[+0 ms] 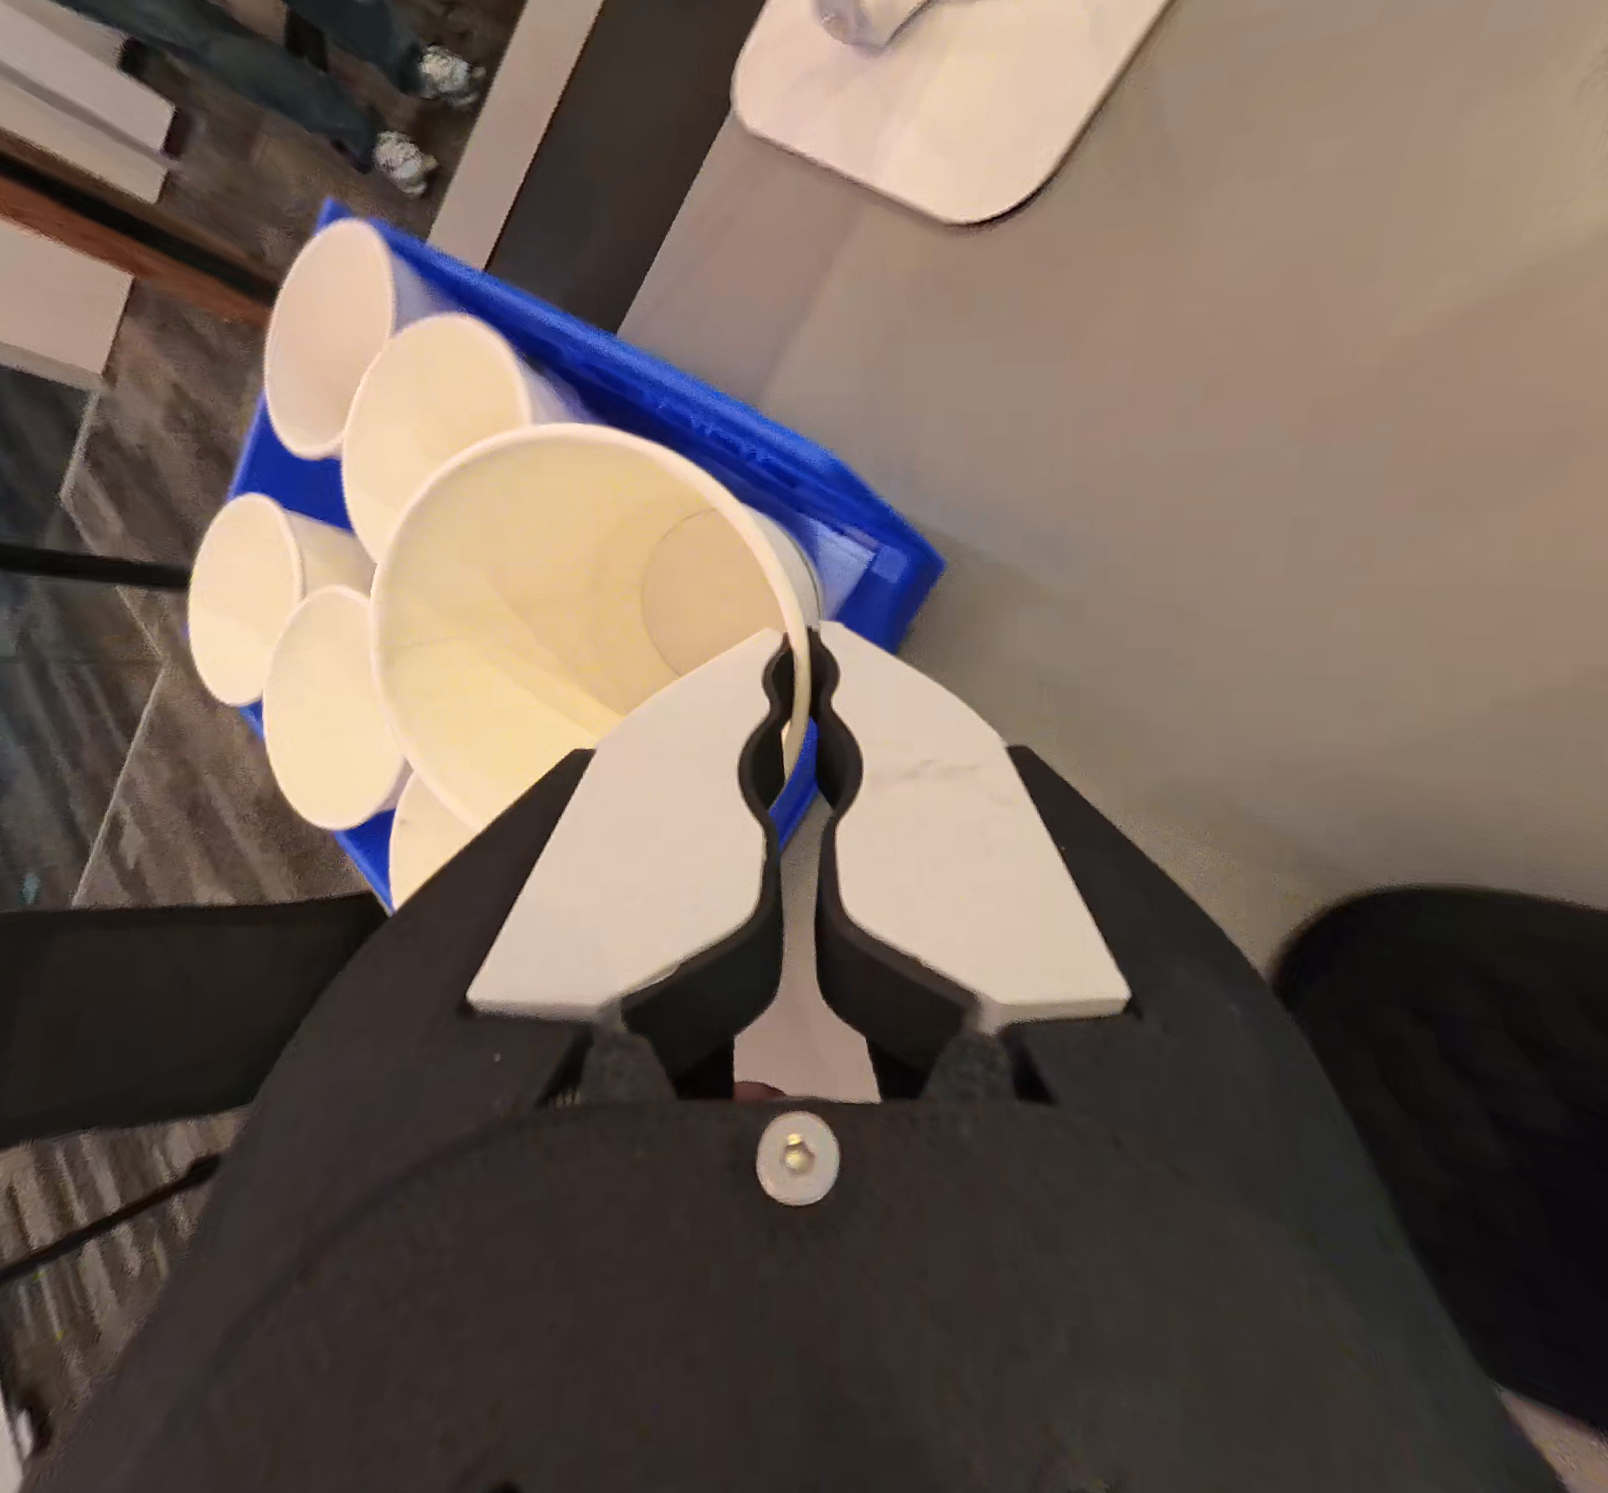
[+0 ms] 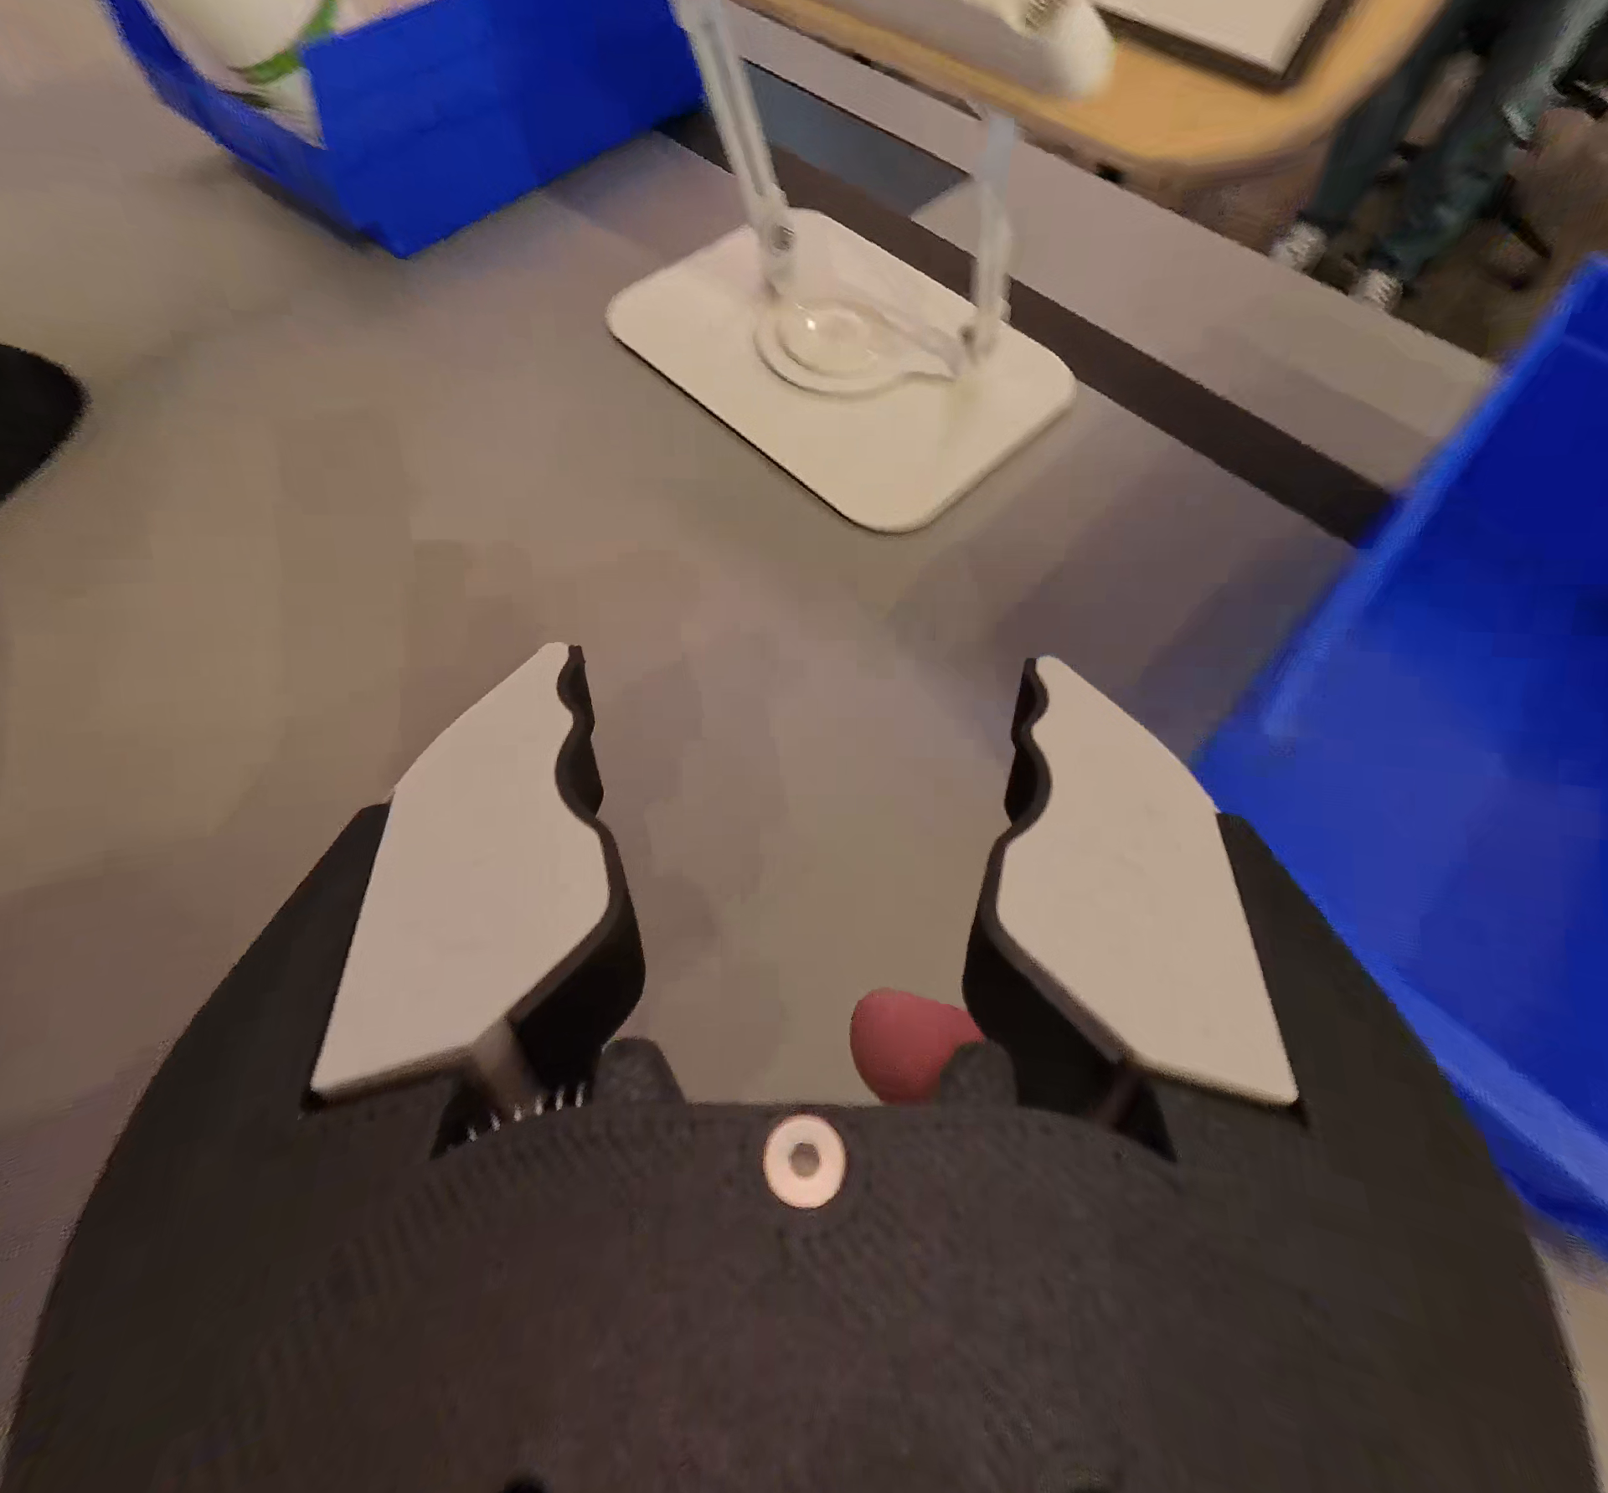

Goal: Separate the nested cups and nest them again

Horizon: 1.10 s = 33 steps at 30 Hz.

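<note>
Rim of white paper cup (image 1: pixel 557 616) pinched in closed left claw (image 1: pixel 799 651), seemingly over blue bin (image 1: pixel 722 442).

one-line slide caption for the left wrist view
Left tool pinches the rim of a white paper cup over a blue bin of cups.

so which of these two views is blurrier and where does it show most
Right wrist view is blurrier: the blue bin at top left and the other bin at right smear, while its gripper stays sharp. Left wrist view is crisper on the pinched cup; only the floor and far edges soften.
</note>
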Each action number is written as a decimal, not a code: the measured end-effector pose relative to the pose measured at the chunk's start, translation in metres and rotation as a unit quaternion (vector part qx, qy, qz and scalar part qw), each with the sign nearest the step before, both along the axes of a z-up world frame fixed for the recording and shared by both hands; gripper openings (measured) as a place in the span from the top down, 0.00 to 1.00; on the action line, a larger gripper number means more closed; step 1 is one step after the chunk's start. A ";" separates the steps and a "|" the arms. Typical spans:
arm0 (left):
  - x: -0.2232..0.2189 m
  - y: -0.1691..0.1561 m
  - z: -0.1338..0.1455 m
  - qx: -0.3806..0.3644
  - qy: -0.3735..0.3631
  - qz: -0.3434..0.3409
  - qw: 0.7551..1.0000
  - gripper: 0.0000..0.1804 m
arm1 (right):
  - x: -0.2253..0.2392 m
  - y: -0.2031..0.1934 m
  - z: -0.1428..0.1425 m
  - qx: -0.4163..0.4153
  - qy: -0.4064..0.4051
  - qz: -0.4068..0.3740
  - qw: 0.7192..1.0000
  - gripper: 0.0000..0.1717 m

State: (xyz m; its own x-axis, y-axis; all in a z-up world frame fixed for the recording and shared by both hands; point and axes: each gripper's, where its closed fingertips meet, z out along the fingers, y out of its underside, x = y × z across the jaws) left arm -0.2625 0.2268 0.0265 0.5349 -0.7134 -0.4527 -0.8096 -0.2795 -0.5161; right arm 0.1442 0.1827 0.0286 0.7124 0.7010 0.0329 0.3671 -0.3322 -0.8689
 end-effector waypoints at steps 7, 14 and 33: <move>0.048 -0.048 0.050 -0.057 0.041 -0.125 0.990 0.99 | -0.109 -0.008 0.042 0.021 0.043 0.179 0.983 0.36; 0.114 -0.094 0.079 -0.118 0.047 -0.284 0.950 0.99 | -0.187 -0.014 0.074 0.025 0.080 0.308 0.948 0.29; 0.215 -0.149 0.103 -0.150 0.006 -0.505 0.850 0.98 | -0.208 -0.074 0.096 -0.051 0.179 0.472 0.862 0.44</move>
